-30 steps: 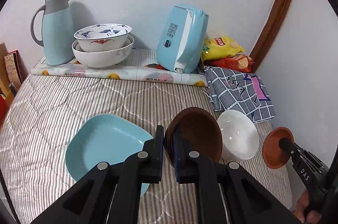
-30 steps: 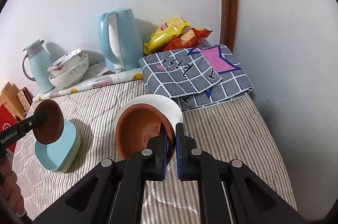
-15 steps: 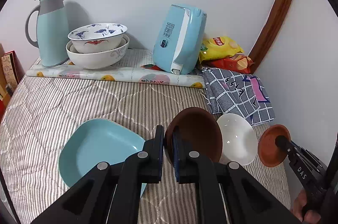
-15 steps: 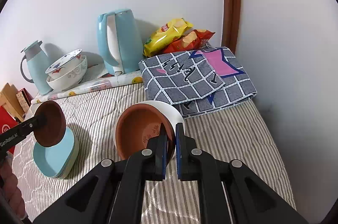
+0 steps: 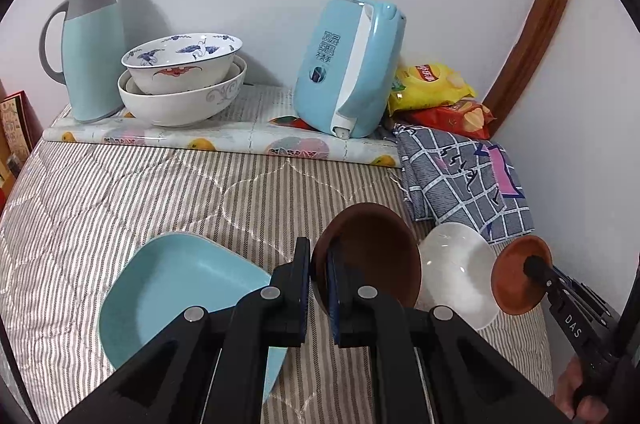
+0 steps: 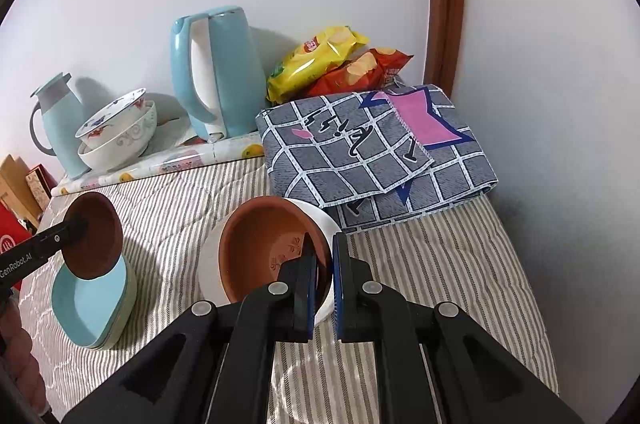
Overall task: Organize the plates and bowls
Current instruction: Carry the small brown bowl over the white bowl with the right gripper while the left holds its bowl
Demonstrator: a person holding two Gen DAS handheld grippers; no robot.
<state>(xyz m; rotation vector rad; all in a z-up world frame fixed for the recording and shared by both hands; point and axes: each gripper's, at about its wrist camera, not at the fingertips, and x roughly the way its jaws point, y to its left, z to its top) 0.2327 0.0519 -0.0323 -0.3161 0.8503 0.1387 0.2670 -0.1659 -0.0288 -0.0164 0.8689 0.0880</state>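
Blue plates (image 6: 94,304): we see them stacked on the striped bed cover (image 5: 160,192) at the near left. They lie in the same spot as a second ago, though they sit a little farther from our left wrist camera now.
Left tool (image 5: 319,274): its jaws are nearly closed and pinch the rim of the dark brown bowl (image 5: 374,252). We hold that bowl tilted in the air, above the right edge of the blue plates. Over the last second it has risen slightly and kept its place between the jaws.
White bowl (image 5: 460,272): it rests on the bed cover just right of the dark brown bowl and has not moved.
Right tool (image 6: 324,274): its jaws are nearly closed on the rim of the terracotta bowl (image 6: 272,244). We carry it tilted over the white bowl; it has drifted a little toward the far side since a second ago.
Meaning for the task: we judge that both brown bowls are mid-carry and neither is set down yet. The white bowl looks the likely base for nesting them.
Far shelf: the patterned bowls (image 5: 182,78) are already nested between the flask (image 5: 90,48) and the kettle (image 5: 352,64), unchanged.
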